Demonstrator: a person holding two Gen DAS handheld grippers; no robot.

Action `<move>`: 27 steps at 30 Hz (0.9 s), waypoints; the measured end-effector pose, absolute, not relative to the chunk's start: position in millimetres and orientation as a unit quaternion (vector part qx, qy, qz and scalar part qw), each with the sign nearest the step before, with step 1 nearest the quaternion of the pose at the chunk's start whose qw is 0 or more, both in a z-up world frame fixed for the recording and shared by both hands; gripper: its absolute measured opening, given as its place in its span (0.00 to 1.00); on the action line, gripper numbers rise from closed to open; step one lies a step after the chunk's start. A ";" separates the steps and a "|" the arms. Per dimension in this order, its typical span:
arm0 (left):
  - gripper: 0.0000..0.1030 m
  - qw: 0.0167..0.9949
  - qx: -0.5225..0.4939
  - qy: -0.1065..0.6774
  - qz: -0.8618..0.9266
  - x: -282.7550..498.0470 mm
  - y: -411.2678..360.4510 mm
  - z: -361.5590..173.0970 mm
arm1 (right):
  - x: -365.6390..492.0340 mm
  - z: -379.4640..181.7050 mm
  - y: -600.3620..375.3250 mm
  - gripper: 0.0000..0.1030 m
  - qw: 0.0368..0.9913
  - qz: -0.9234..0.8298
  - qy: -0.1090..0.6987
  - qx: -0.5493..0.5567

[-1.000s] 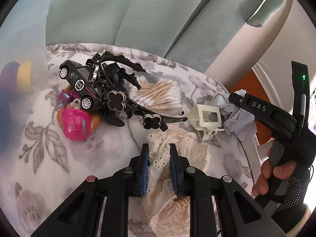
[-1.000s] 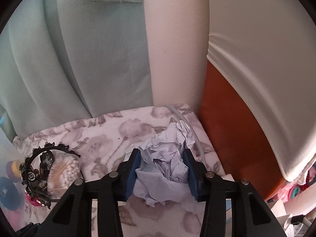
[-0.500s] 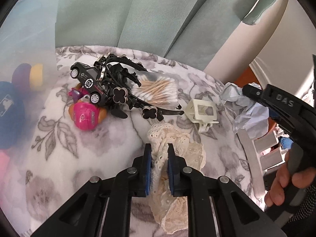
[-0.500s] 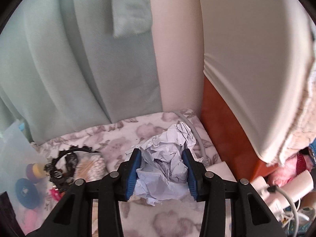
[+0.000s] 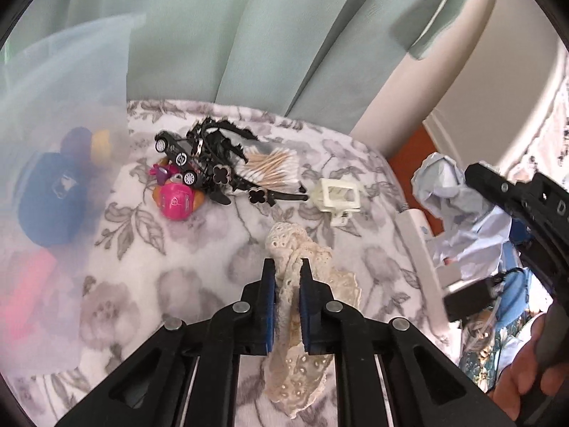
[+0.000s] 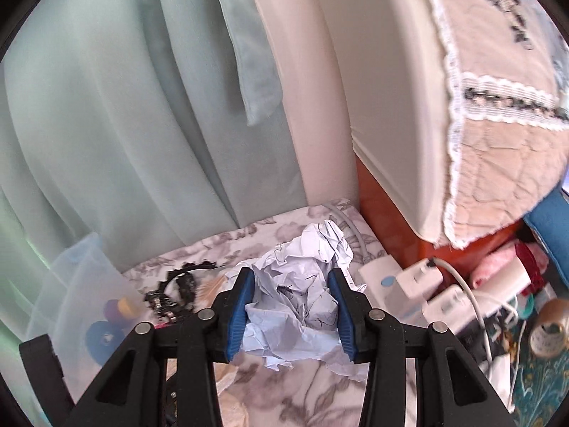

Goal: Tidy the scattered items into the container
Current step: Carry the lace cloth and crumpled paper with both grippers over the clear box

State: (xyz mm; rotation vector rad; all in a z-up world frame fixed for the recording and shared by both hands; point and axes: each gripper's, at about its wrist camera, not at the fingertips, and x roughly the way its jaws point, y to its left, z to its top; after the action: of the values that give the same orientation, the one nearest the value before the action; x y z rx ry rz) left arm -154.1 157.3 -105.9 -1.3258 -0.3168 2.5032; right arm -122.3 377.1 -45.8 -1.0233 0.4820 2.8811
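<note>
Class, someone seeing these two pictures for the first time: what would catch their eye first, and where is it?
Probably the two loads: the left claw pinches a cream lace strip hanging over the flowered cover, and the right claw grips a crumpled paper ball. Next, the bright pink toy beside the black headband tangle, near the translucent container.

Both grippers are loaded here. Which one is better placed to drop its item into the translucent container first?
Left, probably. The left gripper holds the lace fabric, and the container sits right beside it in its view. The right gripper, clamped on the crumpled paper, is at the blanket's far edge.
</note>
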 end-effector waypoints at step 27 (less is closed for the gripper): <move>0.11 0.146 -0.278 -0.091 0.945 -59.9 117.3 69.0 | -2.1 69.6 347.5 0.45 -0.028 0.962 0.177 -0.204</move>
State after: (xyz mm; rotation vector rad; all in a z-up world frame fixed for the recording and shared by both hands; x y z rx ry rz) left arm -59.9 117.3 69.0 -0.8000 -0.2610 2.7218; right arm -2.1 347.5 69.6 -0.6528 0.5672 3.0791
